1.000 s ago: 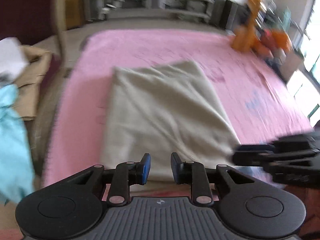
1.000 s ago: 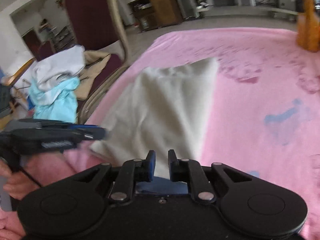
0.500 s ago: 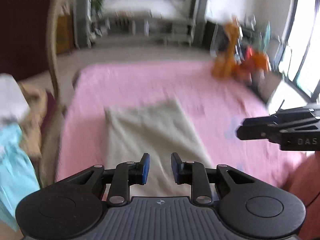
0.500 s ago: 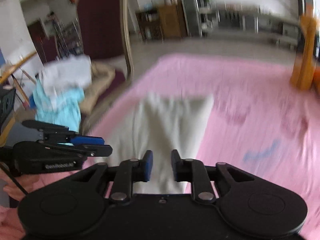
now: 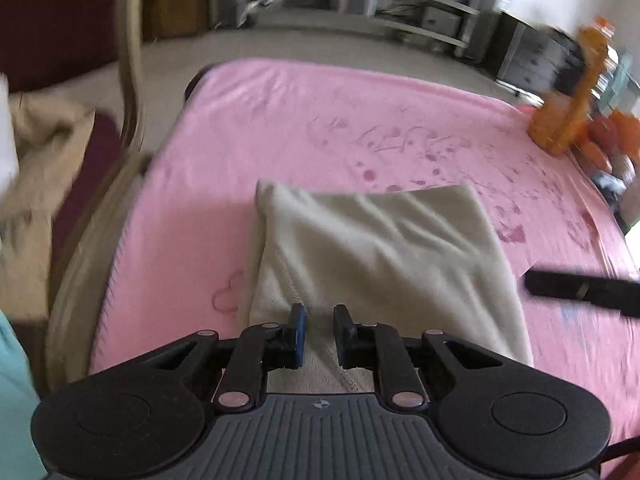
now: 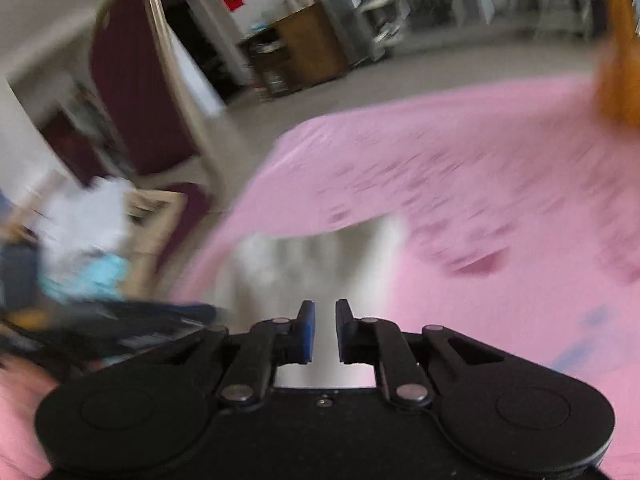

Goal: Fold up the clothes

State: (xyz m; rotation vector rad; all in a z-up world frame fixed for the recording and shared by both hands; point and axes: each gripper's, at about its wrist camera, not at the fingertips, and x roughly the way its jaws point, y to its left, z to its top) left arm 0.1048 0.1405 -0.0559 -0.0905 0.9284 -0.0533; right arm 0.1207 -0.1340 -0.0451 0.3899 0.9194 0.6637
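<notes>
A beige garment lies folded in a rectangle on the pink blanket. My left gripper hovers over its near edge, where a seam shows through the narrow gap. Its jaws are closing, and nothing is pinched between the blue pads. In this view my right gripper reaches in as a dark bar beside the cloth's right edge. The right wrist view is badly blurred. There my right gripper is over the near end of the garment, jaws closing on nothing. My left gripper smears across the lower left.
A maroon chair with a gold frame stands left of the blanket, piled with white, tan and turquoise clothes. An orange toy sits at the blanket's far right corner. Shelving and cabinets line the back of the room.
Both grippers pulled back from the garment half a second ago and have swung in over its near edge again. Both jaw gaps are narrower. The garment lies where it was.
</notes>
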